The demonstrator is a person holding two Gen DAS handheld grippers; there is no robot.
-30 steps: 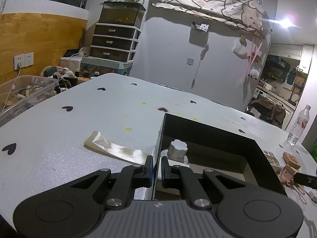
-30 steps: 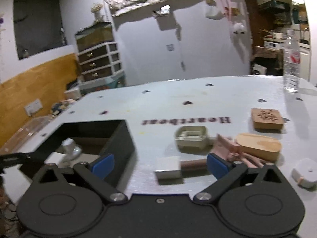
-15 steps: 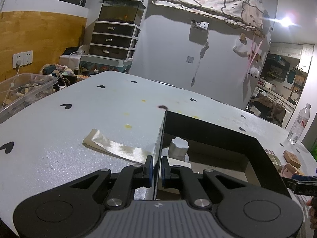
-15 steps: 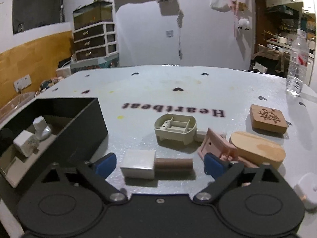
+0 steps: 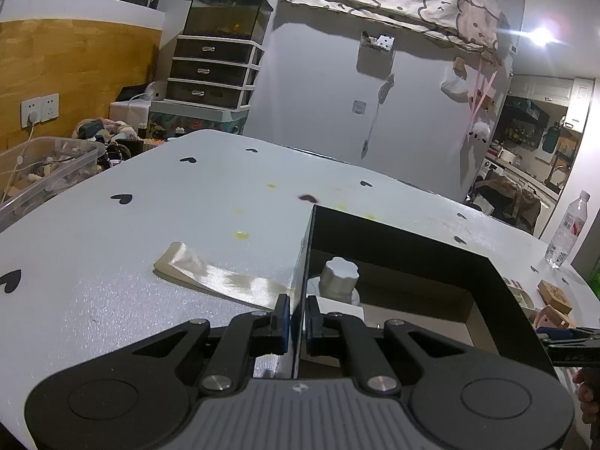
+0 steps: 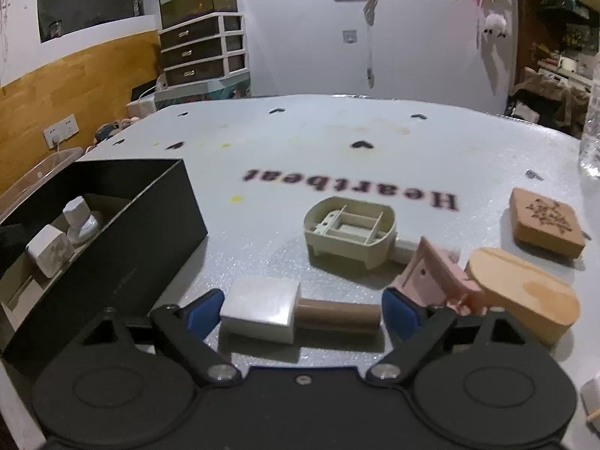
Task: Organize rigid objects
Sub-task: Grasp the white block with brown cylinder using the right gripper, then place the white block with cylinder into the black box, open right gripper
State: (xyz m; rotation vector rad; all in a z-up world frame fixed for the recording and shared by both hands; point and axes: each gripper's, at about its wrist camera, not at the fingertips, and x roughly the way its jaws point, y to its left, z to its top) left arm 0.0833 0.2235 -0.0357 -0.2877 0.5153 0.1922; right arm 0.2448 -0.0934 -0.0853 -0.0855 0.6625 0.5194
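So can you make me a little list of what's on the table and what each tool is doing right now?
left tool: shut on the near wall of the black box
right tool: open, jaws just closing in; white block and brown cylinder between them, not yet squeezed
in the box: grey knob, white cube
loose on the table: cream tray, pink piece, oval wooden piece, carved wooden block
beside the box: shiny strip
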